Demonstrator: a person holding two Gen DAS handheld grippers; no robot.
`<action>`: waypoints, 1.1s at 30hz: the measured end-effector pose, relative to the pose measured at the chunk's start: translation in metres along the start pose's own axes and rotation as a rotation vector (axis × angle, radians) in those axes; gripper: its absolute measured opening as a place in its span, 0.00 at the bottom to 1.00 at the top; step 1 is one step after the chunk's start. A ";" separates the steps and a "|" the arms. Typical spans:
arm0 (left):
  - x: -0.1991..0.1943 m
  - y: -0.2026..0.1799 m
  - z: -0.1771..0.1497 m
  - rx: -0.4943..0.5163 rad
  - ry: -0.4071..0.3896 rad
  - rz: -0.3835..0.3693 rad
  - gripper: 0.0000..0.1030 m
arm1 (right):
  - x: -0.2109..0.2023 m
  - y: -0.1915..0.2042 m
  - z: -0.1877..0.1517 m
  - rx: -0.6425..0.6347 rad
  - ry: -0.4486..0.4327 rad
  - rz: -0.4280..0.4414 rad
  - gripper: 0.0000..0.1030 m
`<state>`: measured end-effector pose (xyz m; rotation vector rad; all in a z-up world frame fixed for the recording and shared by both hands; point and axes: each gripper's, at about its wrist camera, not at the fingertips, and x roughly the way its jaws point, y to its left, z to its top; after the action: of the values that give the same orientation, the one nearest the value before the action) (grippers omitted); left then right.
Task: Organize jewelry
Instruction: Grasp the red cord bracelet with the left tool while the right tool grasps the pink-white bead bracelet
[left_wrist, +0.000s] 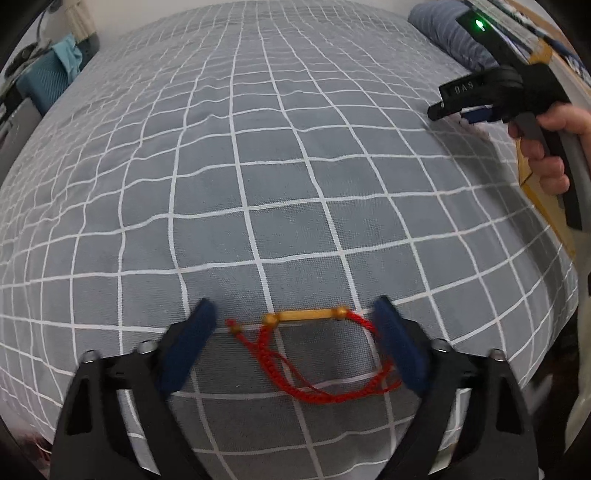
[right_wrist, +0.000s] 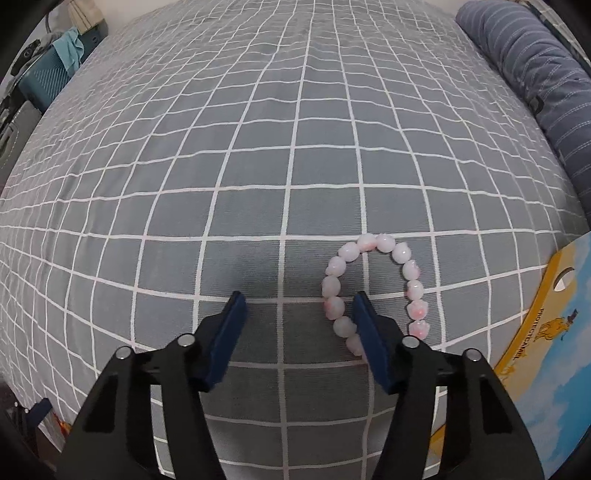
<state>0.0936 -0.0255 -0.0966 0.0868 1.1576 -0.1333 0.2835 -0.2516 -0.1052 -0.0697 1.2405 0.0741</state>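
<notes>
Blue pads of your left claw (left_wrist: 295, 332) sit closest to the lens, jaws apart, straddling the red cord bracelet (left_wrist: 314, 362) with its gold bar (left_wrist: 308, 315). Nothing gripped yet; cord lies slack on the checked bedspread (left_wrist: 258, 166) between the pads.

Risks, biggest first:
- Bedspread is soft. Close the left claw this low and you may pinch a fold of cloth with the cord, dragging the sheet up.
- Right claw (right_wrist: 299, 332) also stands apart, clamped on nothing. Its right finger (right_wrist: 373, 347) lies over the near left side of the pink bead bracelet (right_wrist: 373, 288); most of the loop lies outside the jaws, to the right. Closing here likely shuts on bare cloth, or shoves the beads sideways.
- Printed card (right_wrist: 546, 332) lies near the right claw's outer side; a sideways correction could knock it.
- Beads look round and smooth: expect them to roll out of a partial pinch.
- Red cord's loops trail toward the left claw's right pad; catch one strand only and the bar will dangle and swing.
</notes>
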 end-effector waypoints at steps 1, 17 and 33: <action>-0.001 0.000 0.000 0.001 0.002 0.002 0.64 | 0.000 0.000 0.000 -0.003 0.000 0.001 0.46; -0.005 0.023 0.006 -0.084 0.010 -0.039 0.07 | -0.009 0.004 -0.002 0.021 -0.012 0.002 0.09; -0.029 0.023 0.012 -0.097 -0.032 -0.057 0.07 | -0.061 0.012 -0.011 0.009 -0.111 -0.001 0.09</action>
<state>0.0966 -0.0027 -0.0654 -0.0346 1.1328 -0.1285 0.2520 -0.2418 -0.0513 -0.0580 1.1296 0.0710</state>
